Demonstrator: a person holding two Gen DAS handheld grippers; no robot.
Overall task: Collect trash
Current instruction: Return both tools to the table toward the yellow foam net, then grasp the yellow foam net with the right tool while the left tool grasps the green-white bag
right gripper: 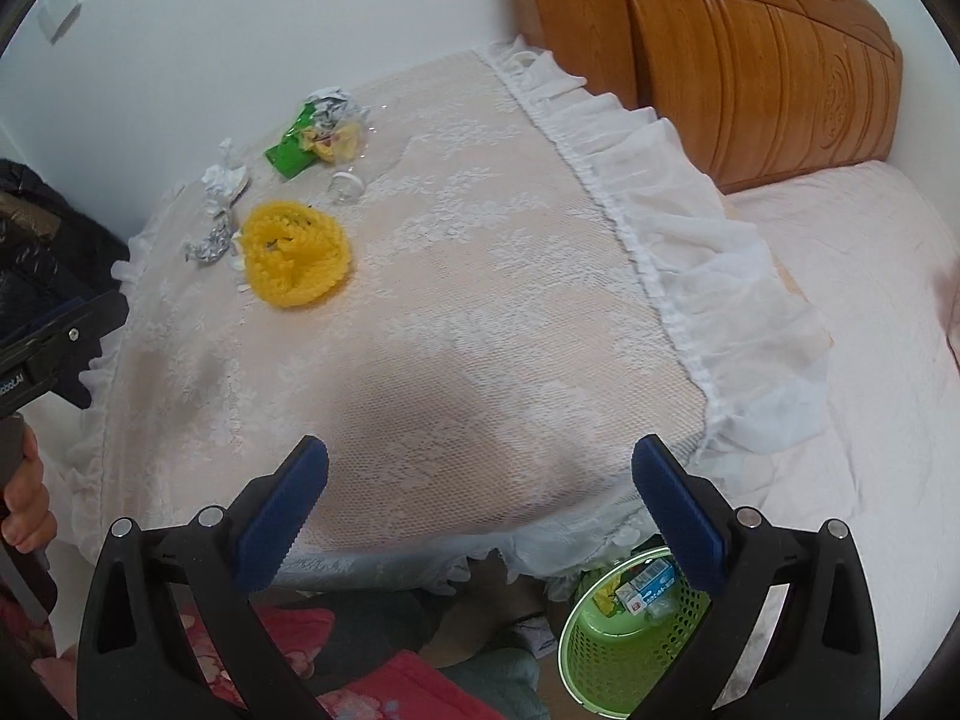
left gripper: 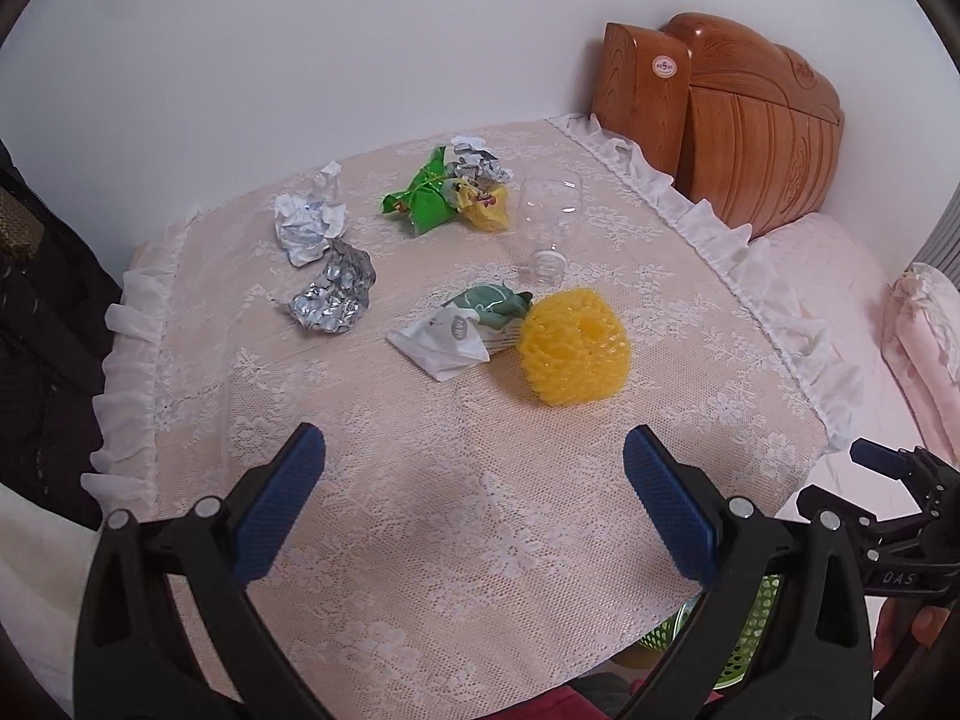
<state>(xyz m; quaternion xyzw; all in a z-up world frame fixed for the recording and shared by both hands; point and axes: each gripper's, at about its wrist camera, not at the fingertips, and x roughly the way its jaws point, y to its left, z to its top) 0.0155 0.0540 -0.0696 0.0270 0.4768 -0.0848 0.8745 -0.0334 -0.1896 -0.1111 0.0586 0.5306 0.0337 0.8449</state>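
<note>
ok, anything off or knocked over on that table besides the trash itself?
Yes: the clear plastic bottle lies on its side on the lace tablecloth, neck toward the yellow foam net, beside the green wrapper. It looks empty; no spill shows. The rest is crumpled litter. Both grippers, left and right, are open and empty.

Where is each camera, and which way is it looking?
Left wrist: on the left gripper, open above the near table edge, facing the yellow foam net, crumpled wrappers and wall; the right gripper peeks in at right.
Right wrist: on the right gripper, open over the table's near corner, facing the lace tablecloth, bed and green basket below; a hand shows at left.
Shared: foam net, green wrapper, clear cup, wooden headboard.
</note>
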